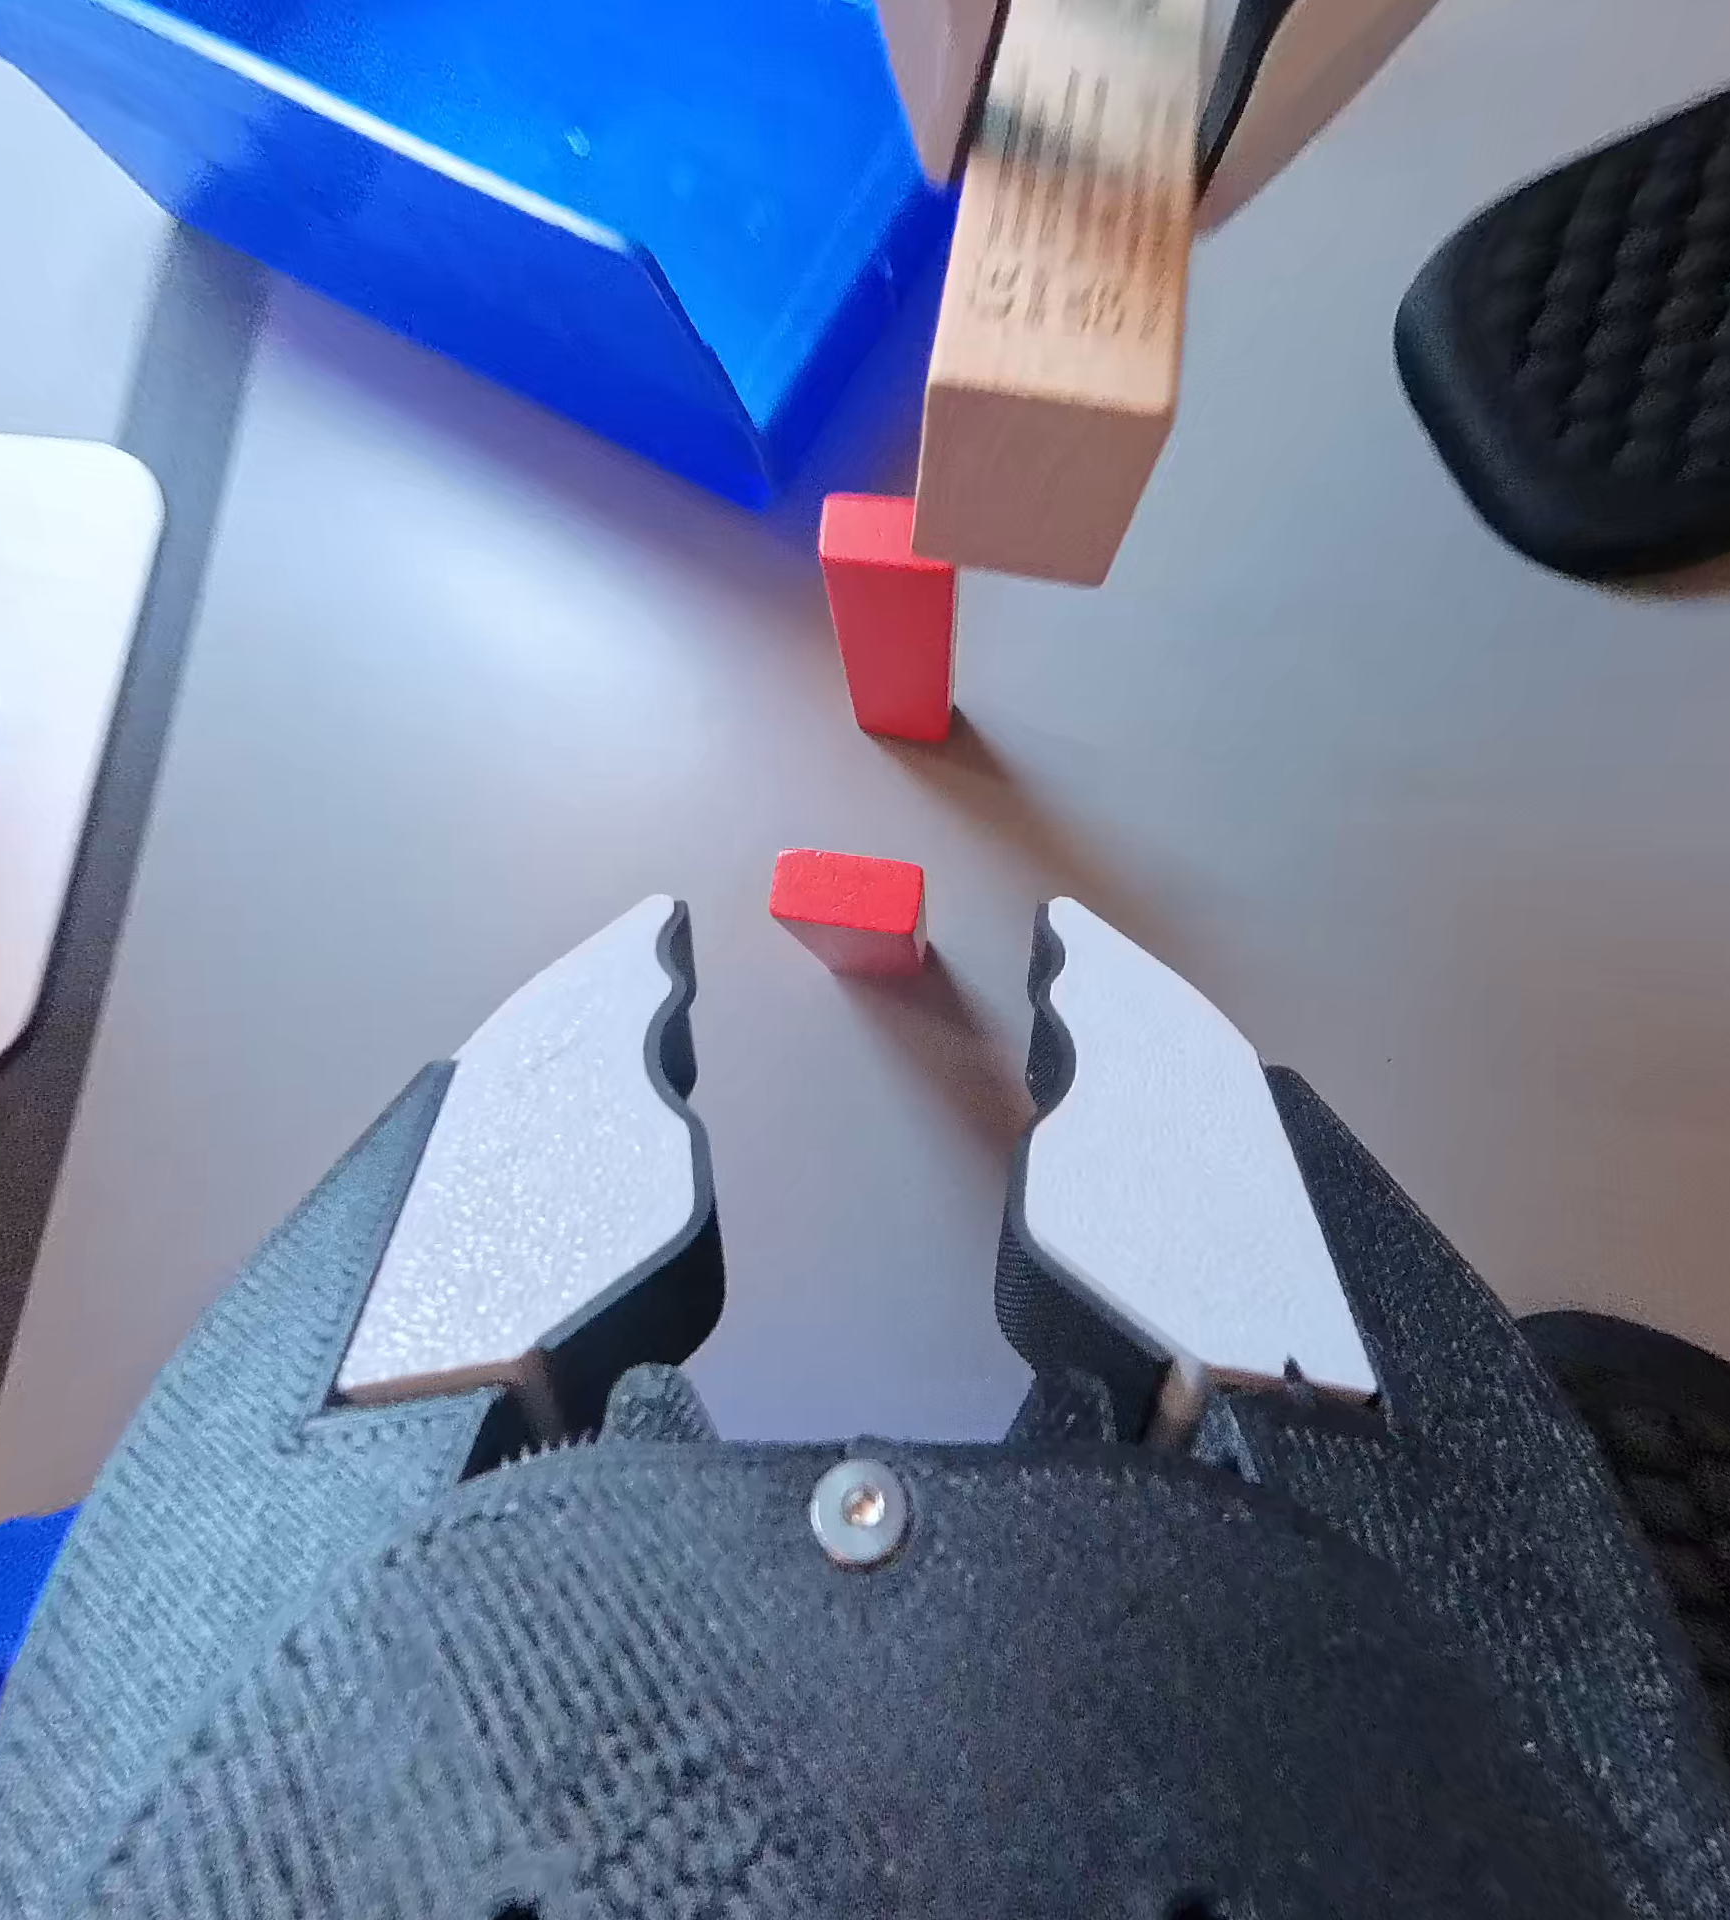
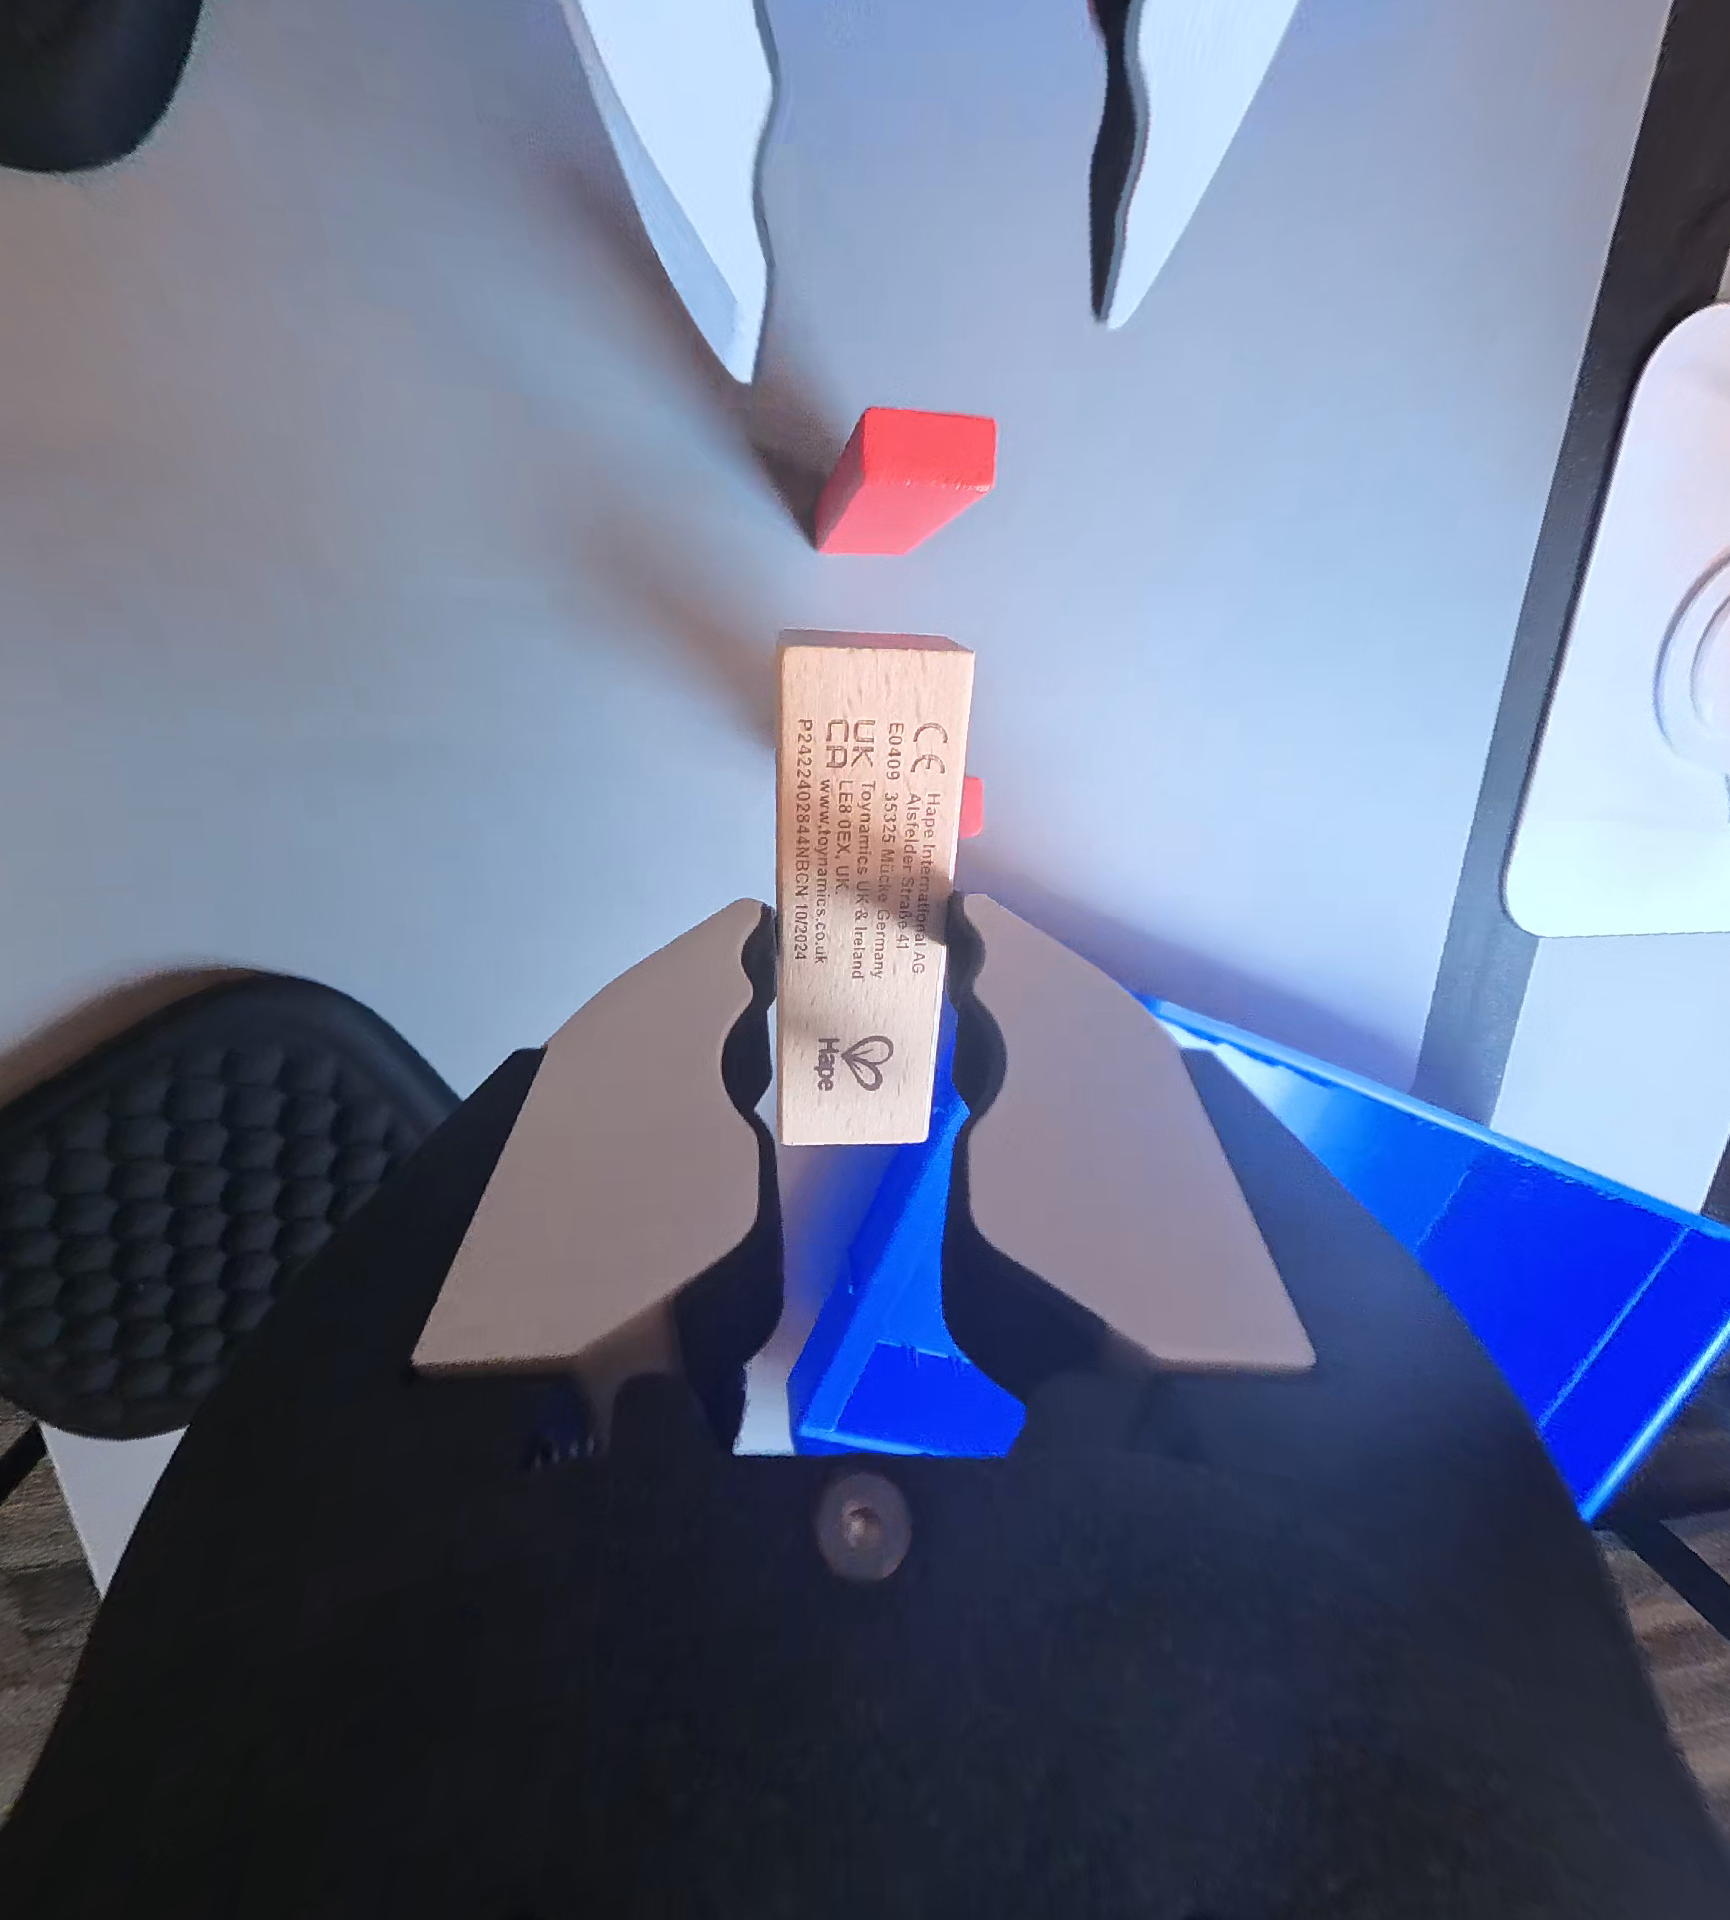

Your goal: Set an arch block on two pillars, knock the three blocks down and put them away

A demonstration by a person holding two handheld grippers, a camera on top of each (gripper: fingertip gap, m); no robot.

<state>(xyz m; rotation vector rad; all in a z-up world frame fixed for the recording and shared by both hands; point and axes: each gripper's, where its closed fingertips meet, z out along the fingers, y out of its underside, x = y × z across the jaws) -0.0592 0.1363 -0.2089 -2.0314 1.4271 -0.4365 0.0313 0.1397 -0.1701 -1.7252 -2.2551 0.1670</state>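
Two red pillars stand upright on the grey table, one close to my left gripper (image 1: 848, 909) and one farther off (image 1: 892, 623). My left gripper (image 1: 863, 920) is open, its fingertips either side of the close pillar without touching it. My right gripper (image 2: 861, 920) is shut on the pale wooden arch block (image 2: 871, 883), which bears printed writing. The block (image 1: 1048, 364) hangs over the farther pillar. In the right wrist view that pillar (image 2: 970, 805) is mostly hidden behind the block. The other pillar (image 2: 908, 478) and the open left gripper (image 2: 928, 343) lie beyond.
A blue bin (image 1: 487, 208) stands at the far left of the table and shows under my right gripper (image 2: 1463, 1247). A white device (image 1: 9, 727) sits off the table's edge (image 2: 1723, 623). Black mesh chair pads (image 1: 1619, 343) (image 2: 113, 1195) lie on the opposite side. Across from one pair of fingers to the other is roughly 11 cm.
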